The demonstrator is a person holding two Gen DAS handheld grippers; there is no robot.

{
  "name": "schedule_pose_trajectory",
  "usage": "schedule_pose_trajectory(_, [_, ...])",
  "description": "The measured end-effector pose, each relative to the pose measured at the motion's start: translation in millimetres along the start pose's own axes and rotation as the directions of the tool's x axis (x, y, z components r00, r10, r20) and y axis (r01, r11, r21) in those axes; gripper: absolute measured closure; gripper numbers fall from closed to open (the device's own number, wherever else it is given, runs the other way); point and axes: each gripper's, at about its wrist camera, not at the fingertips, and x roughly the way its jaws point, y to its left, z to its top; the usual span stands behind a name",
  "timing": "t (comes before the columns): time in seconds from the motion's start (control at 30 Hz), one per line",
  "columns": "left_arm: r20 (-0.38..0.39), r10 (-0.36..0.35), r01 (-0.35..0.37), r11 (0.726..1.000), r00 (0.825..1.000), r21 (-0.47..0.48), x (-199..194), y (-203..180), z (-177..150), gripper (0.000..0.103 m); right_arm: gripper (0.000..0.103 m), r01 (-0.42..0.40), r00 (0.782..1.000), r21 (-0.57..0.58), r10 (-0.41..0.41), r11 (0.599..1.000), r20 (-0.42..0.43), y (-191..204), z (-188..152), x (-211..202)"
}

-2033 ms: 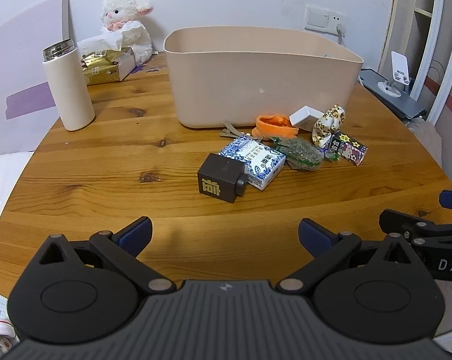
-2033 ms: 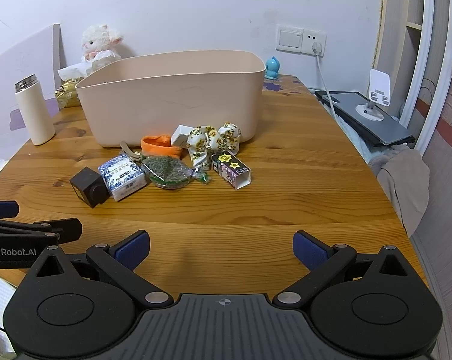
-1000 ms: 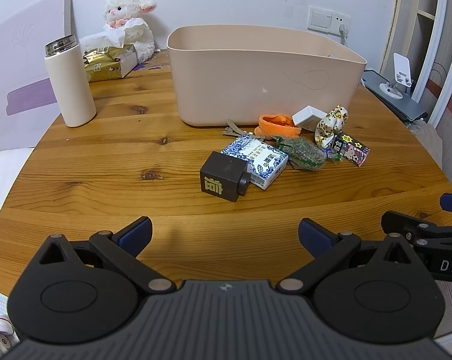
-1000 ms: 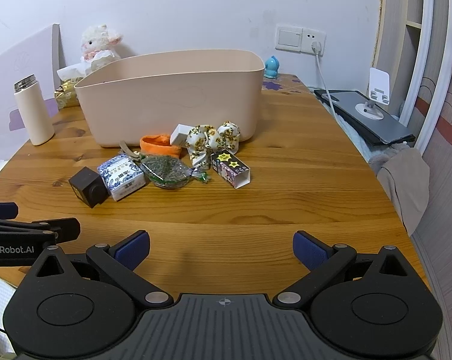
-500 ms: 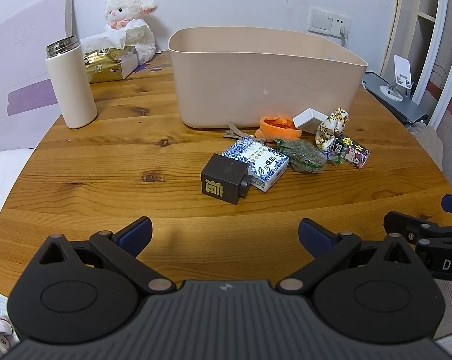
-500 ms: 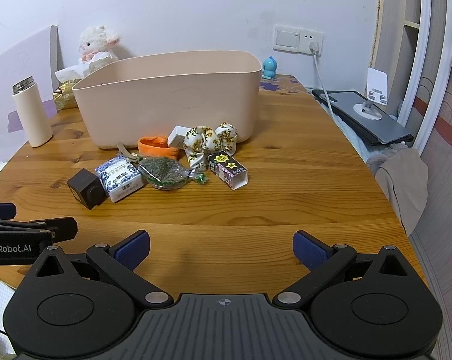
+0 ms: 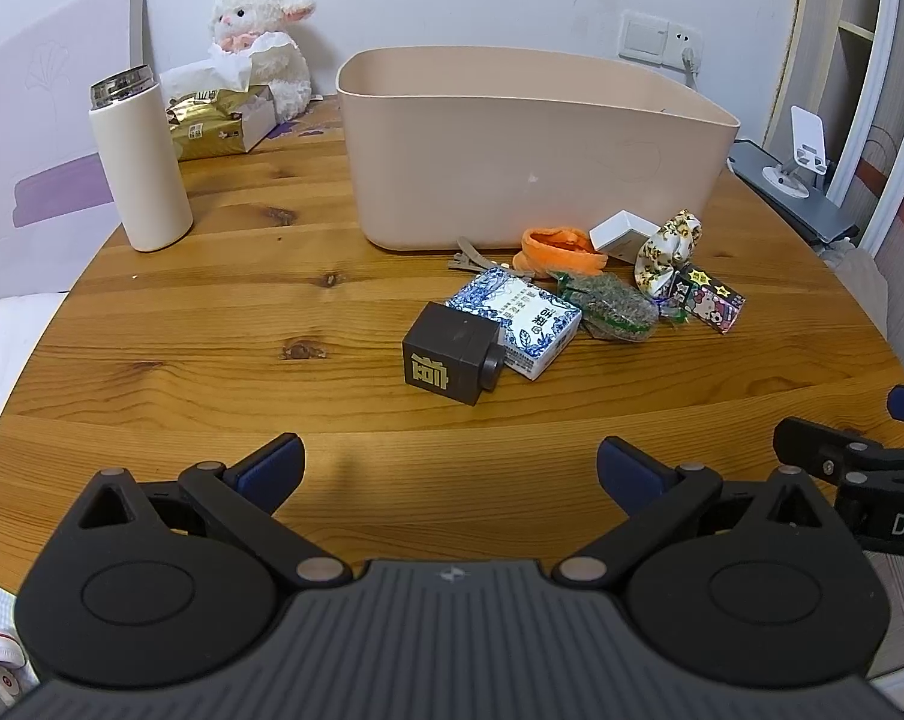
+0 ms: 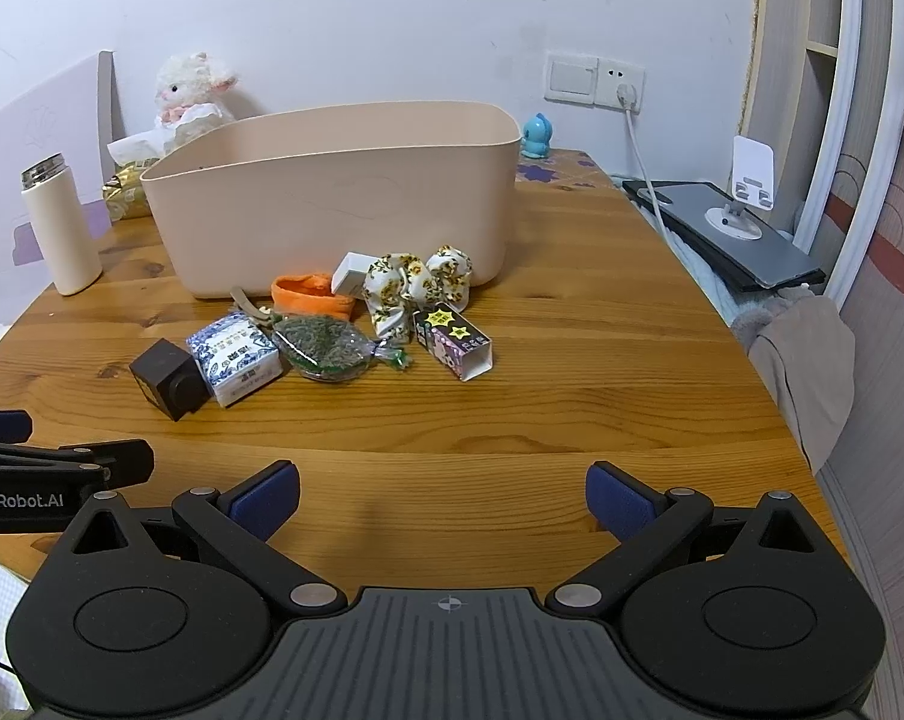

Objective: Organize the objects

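Hovering over the near edge of the wooden desk [image 7: 224, 312], the left hand-held gripper [image 7: 450, 468] has its jaws spread wide and holds nothing; the right hand-held gripper [image 8: 443, 495] hangs beside it, likewise spread and empty. A beige bin [image 7: 529, 150] stands toward the back of the desk. In front of the bin lies a loose row of small things: a dark cube [image 7: 452, 354] touching a blue-patterned box [image 7: 514, 315], then a green packet [image 7: 616, 306], an orange cloth piece [image 7: 559, 249], a small white box [image 7: 622, 234], a floral scrunchie [image 8: 416, 282] and a star-printed carton [image 8: 452, 339]. All lie on the desk, outside the bin and well apart from both grippers. Left of the bin stand a cream bottle [image 7: 140, 159], a gold tissue pack [image 7: 212, 123] and a plush lamb [image 7: 260, 48].
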Motion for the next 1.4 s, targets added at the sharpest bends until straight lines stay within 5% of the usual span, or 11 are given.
schedule_pose_trajectory(0.9, [-0.045, 0.01, -0.011, 1.0, 0.999, -0.02, 27.6, 11.0, 9.0, 0.0, 0.0, 0.004, 0.997, -0.016, -0.003, 1.0, 0.076, -4.9, 14.1, 14.4])
schedule_pose_trajectory(1.4, [-0.072, -0.013, 0.012, 1.0, 0.997, -0.013, 72.0, 27.1, 22.1, 0.0, 0.001, 0.007, 1.0, -0.101, -0.007, 0.995, 0.005, -6.6, 26.1, 83.1])
